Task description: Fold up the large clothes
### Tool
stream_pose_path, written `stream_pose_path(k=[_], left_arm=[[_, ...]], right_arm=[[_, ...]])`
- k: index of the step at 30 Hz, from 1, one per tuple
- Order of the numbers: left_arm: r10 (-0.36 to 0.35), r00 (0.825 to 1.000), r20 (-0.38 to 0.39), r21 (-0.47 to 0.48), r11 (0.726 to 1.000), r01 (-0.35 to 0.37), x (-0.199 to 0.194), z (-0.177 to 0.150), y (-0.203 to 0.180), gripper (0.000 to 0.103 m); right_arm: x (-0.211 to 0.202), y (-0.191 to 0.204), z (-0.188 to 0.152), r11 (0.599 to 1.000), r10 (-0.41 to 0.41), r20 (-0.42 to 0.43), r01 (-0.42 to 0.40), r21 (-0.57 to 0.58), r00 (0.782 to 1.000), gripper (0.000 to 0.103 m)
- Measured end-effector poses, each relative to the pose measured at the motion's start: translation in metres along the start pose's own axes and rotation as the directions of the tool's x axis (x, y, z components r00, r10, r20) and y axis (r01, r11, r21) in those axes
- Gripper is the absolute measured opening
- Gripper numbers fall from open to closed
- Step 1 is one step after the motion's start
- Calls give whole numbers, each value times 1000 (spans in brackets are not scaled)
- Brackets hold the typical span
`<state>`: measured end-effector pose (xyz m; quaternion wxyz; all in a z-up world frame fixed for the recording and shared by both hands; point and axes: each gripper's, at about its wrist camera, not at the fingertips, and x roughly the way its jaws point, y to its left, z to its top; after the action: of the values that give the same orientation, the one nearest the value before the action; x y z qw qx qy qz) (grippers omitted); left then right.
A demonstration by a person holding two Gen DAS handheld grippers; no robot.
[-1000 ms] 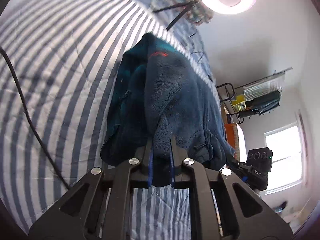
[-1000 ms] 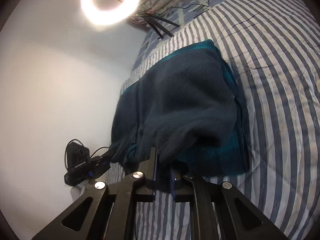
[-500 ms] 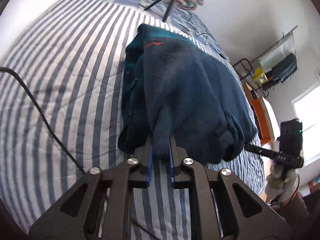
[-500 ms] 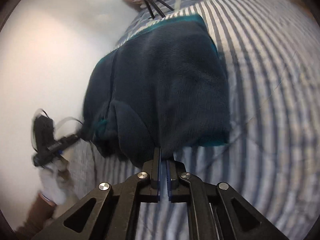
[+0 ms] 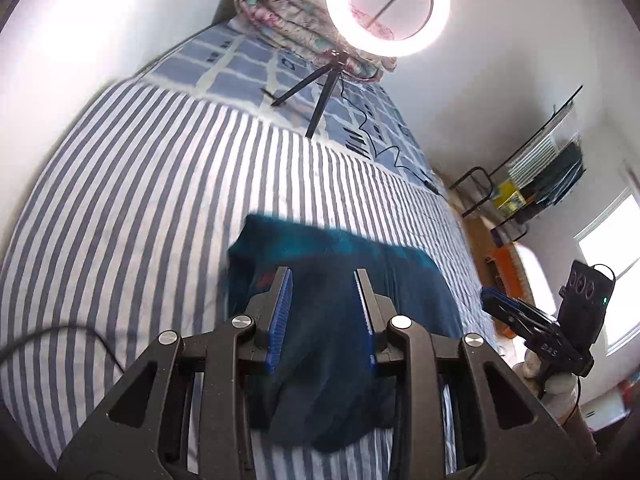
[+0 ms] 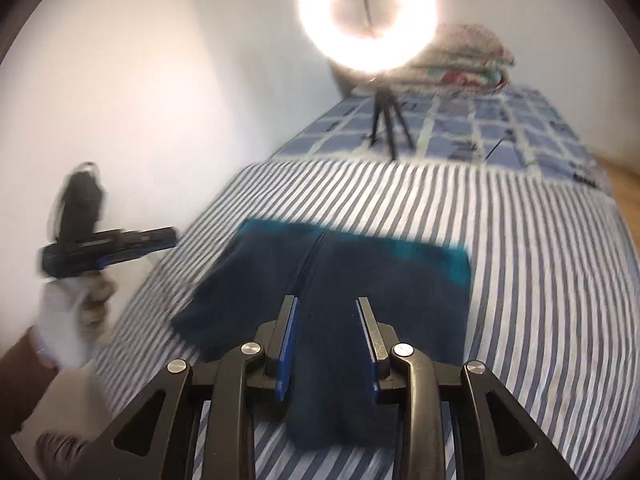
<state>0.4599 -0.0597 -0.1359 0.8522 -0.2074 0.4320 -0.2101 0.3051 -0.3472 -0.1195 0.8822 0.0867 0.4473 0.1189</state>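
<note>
A dark blue fleece garment [image 5: 340,280] with a teal far edge lies folded flat on the striped bed cover [image 5: 140,200]. It also shows in the right wrist view [image 6: 360,276]. My left gripper [image 5: 323,276] is open, its blue pads apart just above the garment's near part. My right gripper [image 6: 326,304] is open too, above the garment's near edge. Neither holds any cloth. The right gripper [image 5: 536,320] shows at the right of the left wrist view, and the left gripper [image 6: 108,244] at the left of the right wrist view.
A lit ring light [image 5: 386,4] on a black tripod [image 5: 320,92] stands at the far end of the bed, with a cable trailing from it. A folded floral blanket [image 6: 468,60] lies behind it. A black cable [image 5: 60,336] crosses the bed at left. A metal rack [image 5: 532,184] stands at right.
Both grippers have opened and let go of the fleece. The garment now lies flat on the bed. Both cameras have tilted up towards the far end of the bed.
</note>
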Motion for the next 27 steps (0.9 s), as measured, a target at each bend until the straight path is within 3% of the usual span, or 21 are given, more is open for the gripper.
stream_pose_path(k=[3, 6, 10, 13, 16, 18, 22, 27], left_arm=[[26, 1000, -11, 46, 999, -26, 30, 15, -20, 29], [82, 996, -42, 131, 988, -76, 62, 17, -33, 29], [168, 975, -142, 193, 971, -139, 109, -7, -21, 29], [172, 972, -158, 187, 972, -141, 121, -29, -1, 30], [161, 975, -150, 220, 967, -126, 113, -35, 0, 30], [125, 981, -146, 165, 981, -100, 93, -29, 4, 30], [48, 997, -67, 71, 997, -43, 42, -24, 15, 30], [54, 994, -91, 146, 988, -41, 34, -45, 8, 29]], right_arm=[[40, -15, 26, 999, -8, -34, 9, 50, 999, 29], [74, -24, 30, 997, -55, -103, 60, 48, 993, 29], [99, -27, -2, 997, -57, -203, 67, 44, 978, 29], [108, -26, -31, 997, -68, -207, 71, 6, 976, 29], [109, -23, -33, 996, -92, -210, 89, -22, 973, 28], [101, -22, -21, 996, -90, -218, 88, -20, 972, 27], [51, -21, -20, 999, -18, -125, 22, 29, 992, 27], [40, -9, -43, 1000, 29, -143, -28, 8, 989, 26]])
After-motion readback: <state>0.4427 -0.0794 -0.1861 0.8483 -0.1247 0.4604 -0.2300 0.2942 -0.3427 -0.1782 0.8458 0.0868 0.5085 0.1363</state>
